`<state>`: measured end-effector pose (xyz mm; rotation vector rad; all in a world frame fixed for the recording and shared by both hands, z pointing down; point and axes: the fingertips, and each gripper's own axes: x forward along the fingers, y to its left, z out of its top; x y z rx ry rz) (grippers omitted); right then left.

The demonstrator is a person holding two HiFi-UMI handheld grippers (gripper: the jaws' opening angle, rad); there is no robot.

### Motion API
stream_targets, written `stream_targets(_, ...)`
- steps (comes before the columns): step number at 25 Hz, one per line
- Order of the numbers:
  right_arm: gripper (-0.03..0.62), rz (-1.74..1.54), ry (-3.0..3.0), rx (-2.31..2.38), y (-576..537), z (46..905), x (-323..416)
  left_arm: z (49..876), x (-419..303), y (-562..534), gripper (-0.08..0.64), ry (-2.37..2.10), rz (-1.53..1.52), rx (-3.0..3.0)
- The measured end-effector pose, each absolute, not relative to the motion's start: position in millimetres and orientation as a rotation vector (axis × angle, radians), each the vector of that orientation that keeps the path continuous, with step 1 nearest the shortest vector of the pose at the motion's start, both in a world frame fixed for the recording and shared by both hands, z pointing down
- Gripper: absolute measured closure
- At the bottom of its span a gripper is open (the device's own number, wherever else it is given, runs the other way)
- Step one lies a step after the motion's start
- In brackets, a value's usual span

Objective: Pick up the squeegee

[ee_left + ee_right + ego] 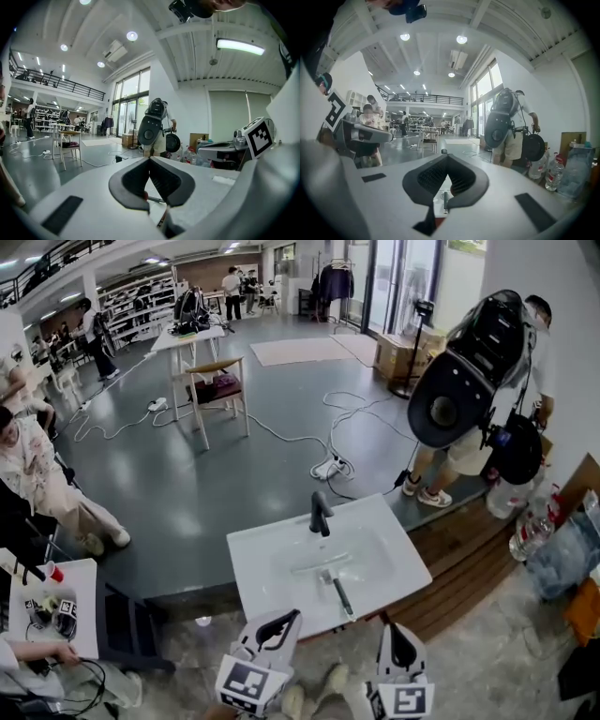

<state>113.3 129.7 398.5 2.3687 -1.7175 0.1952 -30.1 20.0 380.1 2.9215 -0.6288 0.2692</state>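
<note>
The squeegee [337, 592] is lying in the sink [255, 559] at 6 o'clock from the tap [320, 513], and the closed, empty left gripper [279, 623] and right gripper [400, 643] are hovering near, so one should be opening before descending on its handle.

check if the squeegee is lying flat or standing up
Lying flat: the squeegee rests in the basin of the sink, its dark handle toward the near rim.
</note>
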Motion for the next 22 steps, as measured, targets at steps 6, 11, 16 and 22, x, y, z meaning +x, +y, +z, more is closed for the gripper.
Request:
stream_targets(6, 0.594, 0.208, -1.756, 2.324, 95, 409, 130, 387, -19, -9, 0.558, -0.688, 0.26, 2.925)
stream_targets(11, 0.594, 0.212, -1.823, 2.28, 57, 411, 146, 400, -8, -34, 0.558, -0.754, 0.295, 2.858)
stream_targets(16, 0.594, 0.249, -1.866, 2.205, 21, 426, 169, 412, 10, -62, 0.558, -0.817, 0.304, 2.833)
stream_targets(22, 0.594, 0.333, -1.921, 2.125, -20, 452, 184, 436, 24, -91, 0.558, -0.896, 0.358, 2.764)
